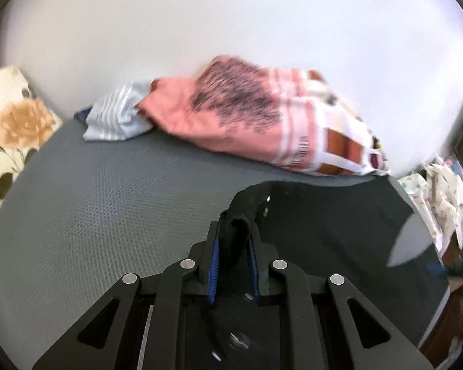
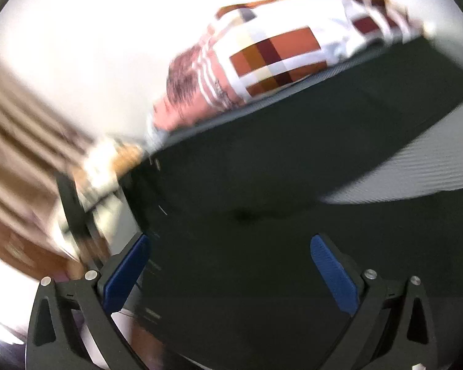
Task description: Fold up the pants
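The black pants (image 1: 330, 215) lie on a grey textured mat (image 1: 92, 209). My left gripper (image 1: 235, 234) is shut on a bunched edge of the pants near their waistband, where metal buttons show. In the right wrist view the pants (image 2: 262, 185) fill the middle of the frame. My right gripper (image 2: 230, 246) is open, its blue pads wide apart, just above the black cloth with nothing between them. The right wrist view is tilted and blurred.
A pile of clothes lies at the mat's far edge against a white wall: a salmon-pink garment (image 1: 231, 114), a light striped one (image 1: 114, 117) and a checked one (image 2: 277, 58). A flowered pillow (image 1: 12, 129) is at the left. More cloth (image 1: 441, 197) hangs at the right.
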`<action>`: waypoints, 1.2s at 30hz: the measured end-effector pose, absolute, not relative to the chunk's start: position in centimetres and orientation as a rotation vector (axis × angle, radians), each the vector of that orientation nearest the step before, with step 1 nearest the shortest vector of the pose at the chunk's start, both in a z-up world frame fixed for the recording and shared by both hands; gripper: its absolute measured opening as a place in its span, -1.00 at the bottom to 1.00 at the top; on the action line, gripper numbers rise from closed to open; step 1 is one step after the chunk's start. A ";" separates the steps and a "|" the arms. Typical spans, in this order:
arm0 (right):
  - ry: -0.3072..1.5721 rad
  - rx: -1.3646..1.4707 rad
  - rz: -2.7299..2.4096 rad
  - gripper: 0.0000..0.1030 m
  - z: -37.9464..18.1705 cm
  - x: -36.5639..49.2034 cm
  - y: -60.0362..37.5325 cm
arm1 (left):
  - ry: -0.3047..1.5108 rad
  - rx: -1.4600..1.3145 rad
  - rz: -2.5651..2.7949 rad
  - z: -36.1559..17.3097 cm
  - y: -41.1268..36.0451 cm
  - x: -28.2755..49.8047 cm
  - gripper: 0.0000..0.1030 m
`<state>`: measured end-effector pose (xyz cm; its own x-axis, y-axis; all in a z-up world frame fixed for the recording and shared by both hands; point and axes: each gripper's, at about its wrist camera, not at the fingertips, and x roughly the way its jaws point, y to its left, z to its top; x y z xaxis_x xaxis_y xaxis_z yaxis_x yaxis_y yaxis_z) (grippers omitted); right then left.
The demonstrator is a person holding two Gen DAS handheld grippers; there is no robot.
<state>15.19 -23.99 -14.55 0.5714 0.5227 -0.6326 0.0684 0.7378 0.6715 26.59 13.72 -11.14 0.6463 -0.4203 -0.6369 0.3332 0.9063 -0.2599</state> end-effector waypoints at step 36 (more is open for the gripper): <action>1.080 0.875 0.304 -0.84 -20.0 8.6 -22.2 | 0.942 -0.168 -0.338 -15.2 15.5 7.4 -0.65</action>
<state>8.63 -22.16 -20.02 0.4701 0.6091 -0.6387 0.1866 0.6387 0.7465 7.36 15.50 -15.19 0.5410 -0.3556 -0.7622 0.2101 0.9346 -0.2869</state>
